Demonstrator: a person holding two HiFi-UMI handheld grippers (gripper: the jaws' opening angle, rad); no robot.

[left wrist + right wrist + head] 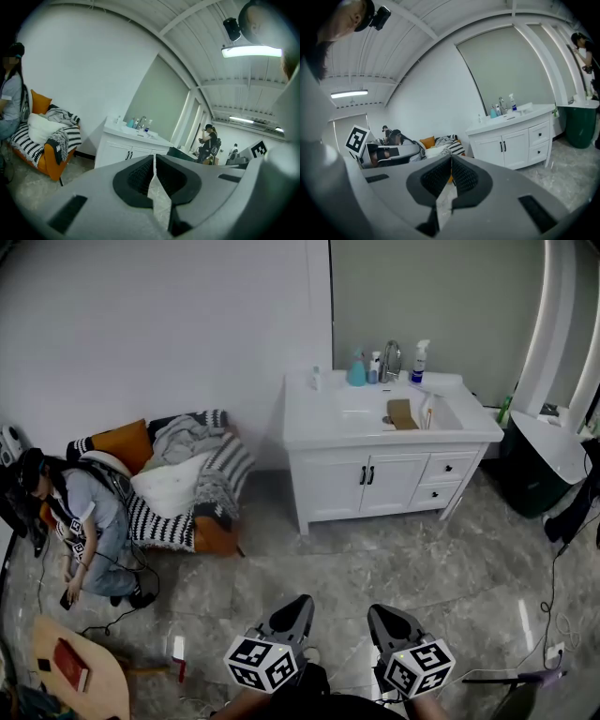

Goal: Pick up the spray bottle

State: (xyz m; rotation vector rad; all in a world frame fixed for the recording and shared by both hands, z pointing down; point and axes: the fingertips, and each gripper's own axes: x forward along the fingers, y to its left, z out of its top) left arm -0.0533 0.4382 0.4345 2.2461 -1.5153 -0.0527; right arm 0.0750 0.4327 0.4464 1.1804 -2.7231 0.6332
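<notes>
Both low, side by side, left claw point(301, 600) closed, right claw point(379, 609) closed

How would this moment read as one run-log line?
left gripper: shut, empty | right gripper: shut, empty | spray bottle: upright on vanity, untouched

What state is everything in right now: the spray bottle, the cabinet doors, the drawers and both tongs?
spray bottle: upright on the vanity top, not held
cabinet doors: both closed
drawers: both closed
left tongs: shut, nothing between them
right tongs: shut, nothing between them
</notes>
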